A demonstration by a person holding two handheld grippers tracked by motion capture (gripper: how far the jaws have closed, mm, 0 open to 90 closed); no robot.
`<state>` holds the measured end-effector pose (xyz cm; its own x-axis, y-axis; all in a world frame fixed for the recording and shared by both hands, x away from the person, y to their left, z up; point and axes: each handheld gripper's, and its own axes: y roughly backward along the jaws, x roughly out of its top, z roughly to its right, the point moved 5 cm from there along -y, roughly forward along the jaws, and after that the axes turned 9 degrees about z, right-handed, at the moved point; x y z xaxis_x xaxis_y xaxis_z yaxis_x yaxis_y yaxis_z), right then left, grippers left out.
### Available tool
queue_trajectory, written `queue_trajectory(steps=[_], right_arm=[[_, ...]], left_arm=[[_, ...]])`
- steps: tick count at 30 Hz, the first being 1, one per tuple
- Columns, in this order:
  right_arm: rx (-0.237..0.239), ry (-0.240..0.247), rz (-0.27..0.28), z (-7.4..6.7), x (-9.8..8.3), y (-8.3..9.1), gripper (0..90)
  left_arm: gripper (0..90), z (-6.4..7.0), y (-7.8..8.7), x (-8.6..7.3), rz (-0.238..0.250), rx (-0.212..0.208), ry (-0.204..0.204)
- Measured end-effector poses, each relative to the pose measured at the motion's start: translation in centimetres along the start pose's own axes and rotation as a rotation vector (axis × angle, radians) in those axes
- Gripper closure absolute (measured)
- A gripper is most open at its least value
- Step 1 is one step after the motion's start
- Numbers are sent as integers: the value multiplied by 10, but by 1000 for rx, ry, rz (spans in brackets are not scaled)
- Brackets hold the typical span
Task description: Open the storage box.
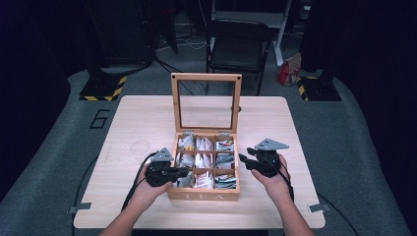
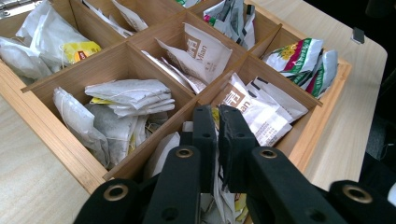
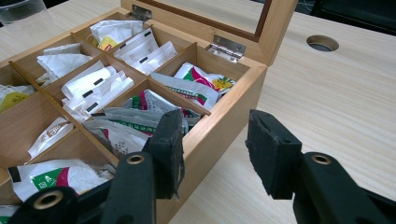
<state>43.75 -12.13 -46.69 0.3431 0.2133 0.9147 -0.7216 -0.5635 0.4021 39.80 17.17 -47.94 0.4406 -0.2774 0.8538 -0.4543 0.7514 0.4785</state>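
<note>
Over tea box (image 1: 203, 192): left gripper (image 2: 217, 122) jaws shut; right gripper (image 3: 215, 140) jaws apart.

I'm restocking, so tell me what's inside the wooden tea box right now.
The tea box has nine compartments holding tea bags: white sachets, green-printed packets, paper bags with yellow tags. Lower layers are covered by the top bags.

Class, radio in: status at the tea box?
Left gripper shut on a tea bag in the tea box. Right gripper open, straddling its wall. Nothing blocking.

dark studio lab: tripod bases (image 1: 103, 88), floor cables (image 1: 189, 43).
</note>
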Motion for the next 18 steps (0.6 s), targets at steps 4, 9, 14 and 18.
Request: queue_trajectory(steps=[4,9,14,18], right_arm=[[0,3,-2,0,0,0,552],[0,5,-2,0,-1,0,550],[-3,-2,1,1,0,1,550],[-6,-3,4,1,0,1,550]], left_arm=[[891,0,2,1,5,2,2],[890,-1,9,2,6,7,-1],[891,-4,18,1,1,17,-4],[891,-4,24,1,10,21,12]])
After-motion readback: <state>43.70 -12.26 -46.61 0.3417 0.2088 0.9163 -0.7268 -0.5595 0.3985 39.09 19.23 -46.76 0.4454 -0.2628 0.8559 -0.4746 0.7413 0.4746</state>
